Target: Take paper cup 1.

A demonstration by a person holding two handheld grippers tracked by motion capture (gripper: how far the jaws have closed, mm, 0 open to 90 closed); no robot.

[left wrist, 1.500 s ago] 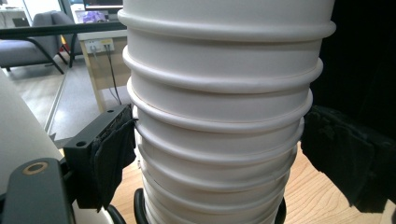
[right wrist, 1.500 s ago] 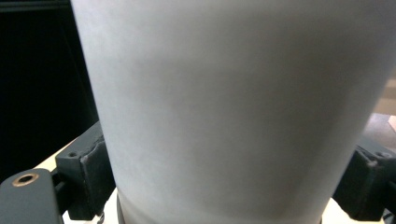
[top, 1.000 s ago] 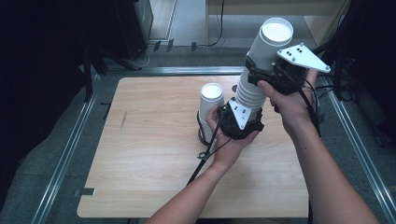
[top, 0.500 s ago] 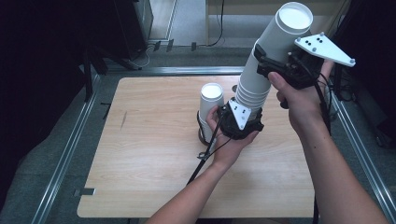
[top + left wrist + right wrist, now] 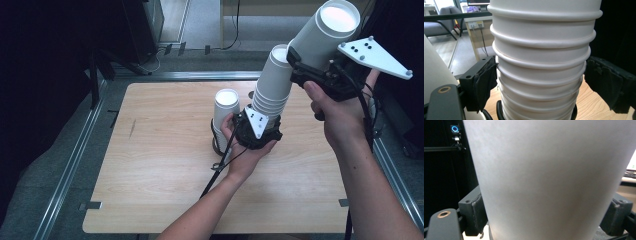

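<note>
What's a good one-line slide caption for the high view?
Right gripper lifts one white paper cup clear of the stack that the left gripper steadies on the wooden table.

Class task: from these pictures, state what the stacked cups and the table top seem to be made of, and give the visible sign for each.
Stacked cups: probably paper, matte white, shown by the rolled rims and thin nested walls. Table top: looks like pale wood or wood-look laminate, going by its grain lines; which of the two is unclear.

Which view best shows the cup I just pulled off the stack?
The high view: the lifted cup shows whole, clear of the stack. The right gripper view gives just its blank wall between the jaws. The left gripper view frames the stack's rims instead.
</note>
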